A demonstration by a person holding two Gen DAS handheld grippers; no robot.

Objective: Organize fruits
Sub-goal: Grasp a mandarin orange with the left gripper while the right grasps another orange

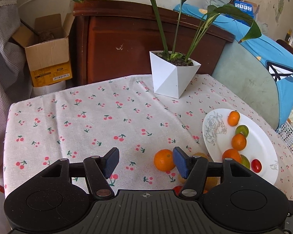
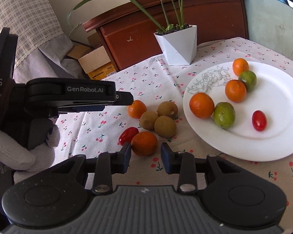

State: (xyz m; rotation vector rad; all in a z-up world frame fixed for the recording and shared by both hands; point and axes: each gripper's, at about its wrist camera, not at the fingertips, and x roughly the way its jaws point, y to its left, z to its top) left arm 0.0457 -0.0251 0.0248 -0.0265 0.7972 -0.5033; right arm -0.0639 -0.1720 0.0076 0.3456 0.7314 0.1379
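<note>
Both the left gripper and right gripper gape empty; the firm, roll-prone tangerine probably wants a gentle grasp across its middle.

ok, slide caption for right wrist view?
Open right tool nears an orange beside the plate.

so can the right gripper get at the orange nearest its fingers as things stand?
Probably yes. The right gripper is open and empty, and the orange lies on the cloth just ahead of its fingertips. The cherry tomato touching its left side may get nudged.
</note>
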